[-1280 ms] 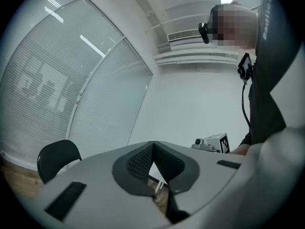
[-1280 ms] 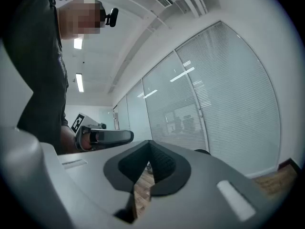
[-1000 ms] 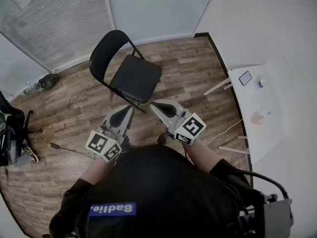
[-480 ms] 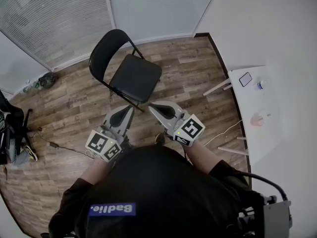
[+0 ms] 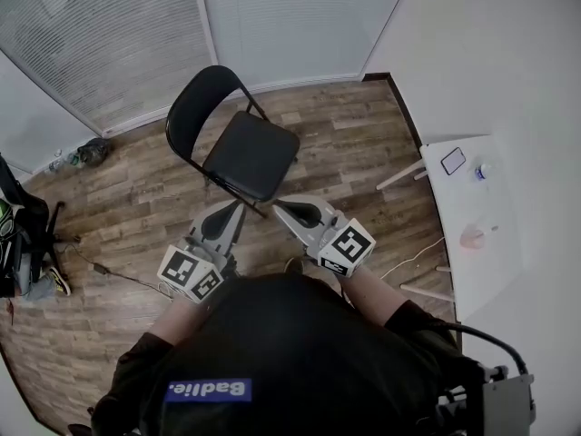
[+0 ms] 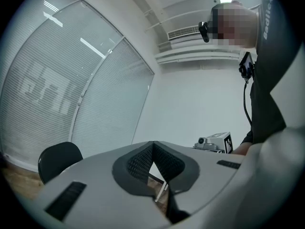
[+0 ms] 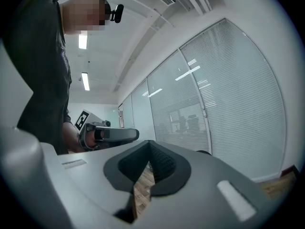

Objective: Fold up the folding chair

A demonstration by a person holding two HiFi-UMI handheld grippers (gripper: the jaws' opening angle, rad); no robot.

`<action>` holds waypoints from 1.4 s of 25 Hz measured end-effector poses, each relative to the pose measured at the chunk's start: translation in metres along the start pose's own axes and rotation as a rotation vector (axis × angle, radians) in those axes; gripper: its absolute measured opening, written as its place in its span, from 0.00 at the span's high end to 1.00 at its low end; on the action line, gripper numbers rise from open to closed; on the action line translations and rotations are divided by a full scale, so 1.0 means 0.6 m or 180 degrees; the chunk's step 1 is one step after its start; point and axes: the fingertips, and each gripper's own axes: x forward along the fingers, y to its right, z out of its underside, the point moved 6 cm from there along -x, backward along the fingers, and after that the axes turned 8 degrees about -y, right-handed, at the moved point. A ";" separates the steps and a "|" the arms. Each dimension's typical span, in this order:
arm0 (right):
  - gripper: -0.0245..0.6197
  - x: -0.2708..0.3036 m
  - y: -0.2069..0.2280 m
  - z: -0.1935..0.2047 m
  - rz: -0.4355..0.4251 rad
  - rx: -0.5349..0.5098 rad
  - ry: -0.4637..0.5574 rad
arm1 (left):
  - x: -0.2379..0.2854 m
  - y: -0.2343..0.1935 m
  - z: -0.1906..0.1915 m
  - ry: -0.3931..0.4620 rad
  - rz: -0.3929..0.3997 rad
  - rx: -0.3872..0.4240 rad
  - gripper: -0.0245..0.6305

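Observation:
A black folding chair [image 5: 238,145] stands unfolded on the wood floor, its round backrest [image 5: 192,107] toward the blinds and its seat [image 5: 251,154] facing me. My left gripper [image 5: 238,206] is shut and empty, held level just short of the seat's near edge. Beside it my right gripper [image 5: 279,206] is also shut and empty, its tip close to the chair's front corner. In the left gripper view the backrest [image 6: 58,159] shows at lower left and the other gripper [image 6: 215,141] at right. In the right gripper view the jaws [image 7: 150,144] meet, with the left gripper [image 7: 102,134] beside them.
A white table [image 5: 477,216] with a phone [image 5: 452,161] and small items stands at the right wall. Bags and shoes [image 5: 27,252] lie at the left, a cable [image 5: 100,266] runs over the floor. Glass walls with blinds [image 5: 109,44] stand behind the chair.
The view has shifted slightly, so chair and grippers sit a little lower in the picture. Both grippers stay shut and keep their place near the chair's front edge.

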 end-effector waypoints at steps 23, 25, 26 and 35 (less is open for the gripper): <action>0.96 0.143 0.135 -0.012 0.0272 0.0141 -0.0081 | 0.072 -0.230 -0.063 -0.0038 -0.0013 0.0073 0.96; 0.96 0.172 0.149 -0.015 0.0320 0.0179 -0.0093 | 0.078 -0.265 -0.074 -0.0068 0.0036 0.0093 0.96; 0.96 0.187 0.157 -0.018 0.0350 0.0199 -0.0093 | 0.079 -0.283 -0.079 -0.0080 0.0056 0.0099 0.96; 0.96 0.283 0.217 -0.043 0.0602 0.0251 -0.0046 | 0.103 -0.407 -0.100 -0.0237 0.0242 0.0028 0.96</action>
